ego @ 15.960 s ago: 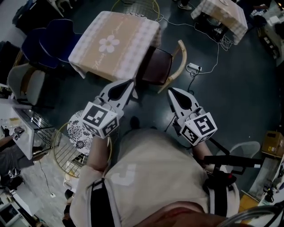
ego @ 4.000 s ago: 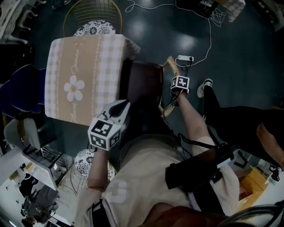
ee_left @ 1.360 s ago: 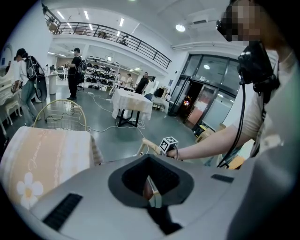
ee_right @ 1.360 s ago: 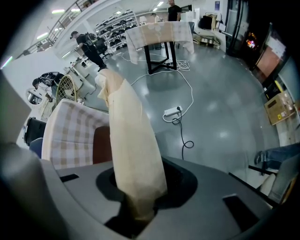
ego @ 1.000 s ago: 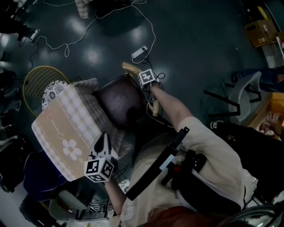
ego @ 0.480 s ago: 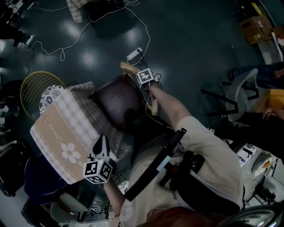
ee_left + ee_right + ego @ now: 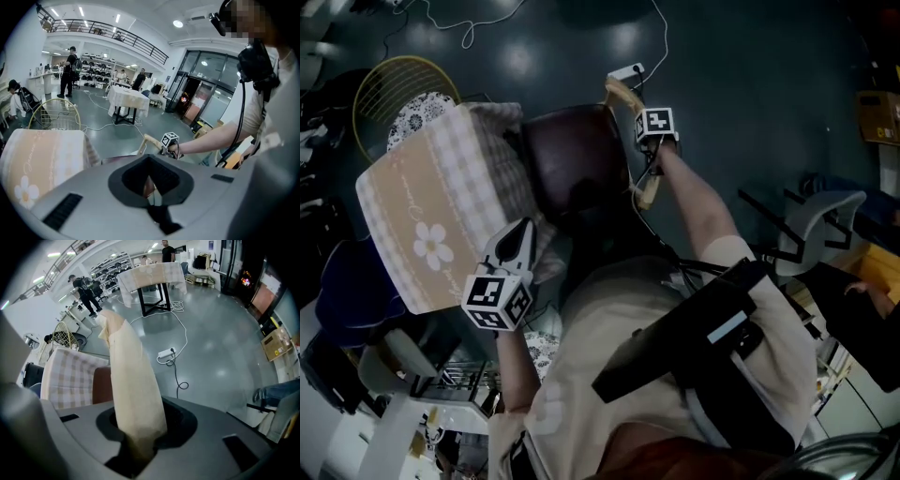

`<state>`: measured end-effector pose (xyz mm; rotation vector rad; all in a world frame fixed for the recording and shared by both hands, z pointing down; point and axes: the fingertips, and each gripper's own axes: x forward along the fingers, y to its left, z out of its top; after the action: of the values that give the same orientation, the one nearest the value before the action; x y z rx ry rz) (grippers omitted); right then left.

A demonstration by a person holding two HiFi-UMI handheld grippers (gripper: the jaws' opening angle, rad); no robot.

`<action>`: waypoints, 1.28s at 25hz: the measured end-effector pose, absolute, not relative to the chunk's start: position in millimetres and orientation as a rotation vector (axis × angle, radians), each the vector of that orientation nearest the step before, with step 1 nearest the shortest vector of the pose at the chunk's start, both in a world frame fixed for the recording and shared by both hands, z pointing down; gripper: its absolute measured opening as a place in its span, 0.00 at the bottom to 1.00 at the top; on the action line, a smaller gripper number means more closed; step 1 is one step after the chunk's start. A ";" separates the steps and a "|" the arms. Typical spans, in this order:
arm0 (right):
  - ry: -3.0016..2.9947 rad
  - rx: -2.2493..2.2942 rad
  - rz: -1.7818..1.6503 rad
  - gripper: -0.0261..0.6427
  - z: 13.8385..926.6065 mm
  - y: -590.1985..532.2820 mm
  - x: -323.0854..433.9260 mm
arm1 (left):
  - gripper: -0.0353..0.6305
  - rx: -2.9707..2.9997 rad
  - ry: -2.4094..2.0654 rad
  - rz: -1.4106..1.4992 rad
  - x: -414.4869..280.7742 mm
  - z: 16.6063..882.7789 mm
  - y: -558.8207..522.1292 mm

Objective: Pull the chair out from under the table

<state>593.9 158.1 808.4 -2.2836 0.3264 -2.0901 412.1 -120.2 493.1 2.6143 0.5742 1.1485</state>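
A dark, glossy grey-green floor [image 7: 750, 84] reflects soft patches of ceiling light. A white power strip [image 7: 626, 71] lies on it, its cable trailing away. A yellow wire chair with a round patterned cushion [image 7: 412, 124] stands on the same floor. Farther off is a cloth-draped surface on dark legs [image 7: 127, 101]. A railed upper gallery [image 7: 108, 30] runs along the white wall, near tall glass doors [image 7: 206, 93]. A brown cardboard box [image 7: 275, 344] sits on the floor.
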 end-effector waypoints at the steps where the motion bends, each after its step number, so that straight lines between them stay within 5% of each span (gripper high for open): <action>1: 0.320 -2.280 -2.090 0.22 807.9 161.1 596.1 | 0.06 2.616 0.574 1.141 415.9 491.8 -119.6; 32: 0.340 -2.312 -2.081 0.22 805.5 187.2 625.1 | 0.06 2.589 0.564 1.200 421.5 510.8 -119.7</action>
<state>625.1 187.2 805.5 -2.3116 0.3401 -2.0814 421.5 -119.7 510.8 2.5885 0.5636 1.2004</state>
